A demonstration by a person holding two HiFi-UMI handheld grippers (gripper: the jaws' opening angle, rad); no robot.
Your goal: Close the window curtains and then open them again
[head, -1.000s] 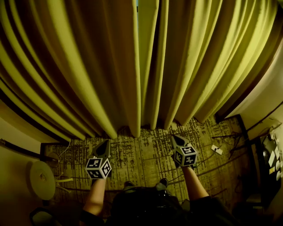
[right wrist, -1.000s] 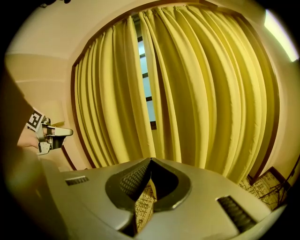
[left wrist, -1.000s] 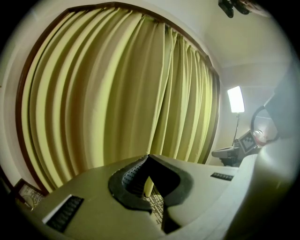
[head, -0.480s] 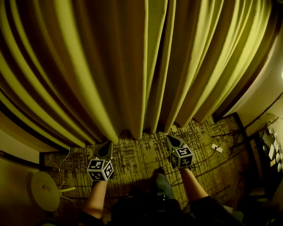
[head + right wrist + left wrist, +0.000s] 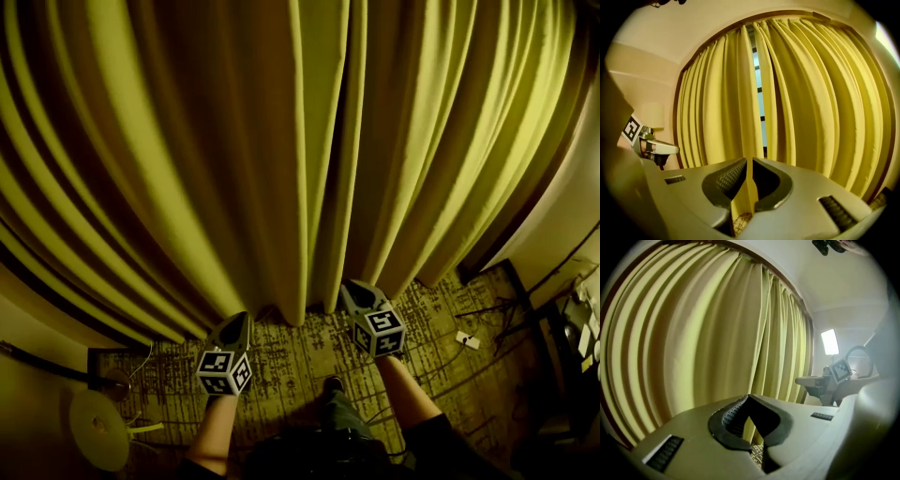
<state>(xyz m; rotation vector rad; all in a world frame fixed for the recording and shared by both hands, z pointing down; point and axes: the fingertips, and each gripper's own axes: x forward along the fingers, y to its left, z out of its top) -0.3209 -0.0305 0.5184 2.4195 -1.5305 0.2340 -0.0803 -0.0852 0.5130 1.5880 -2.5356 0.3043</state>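
**Asker:** Where are the curtains, and which step is this?

**Describer:** The yellow curtains (image 5: 187, 169) hang straight ahead of you in deep folds and fill the far side of the scene. The two panels are drawn nearly together. A thin sliver of window (image 5: 759, 93) shows between their inner edges, mostly higher up. This looks like the end of the closing step, with reopening not yet begun.

**Asker:** What are the claws doing?

**Describer:** Your left claw (image 5: 749, 399) is pressed together, tips meeting, with nothing in it. The left panel's folds are only beyond it. Your right claw (image 5: 750, 164) has just been opening and is spread to a narrow slit. The inner curtain edge lines up with that slit beyond the tips, but the pads do not seem to press on any cloth.

**Asker:** And how are the arms placed?

**Describer:** Both forearms reach forward from your body, side by side over the patterned floor (image 5: 300, 361). The claws point at the curtain hems. The right one is farther forward, just at the hem near the meeting edges. The left one is a little nearer to you.

**Asker:** What does the next move call for?

**Describer:** Probably you spread each claw, pinch an inner edge, and carry the left panel left and the right panel right.
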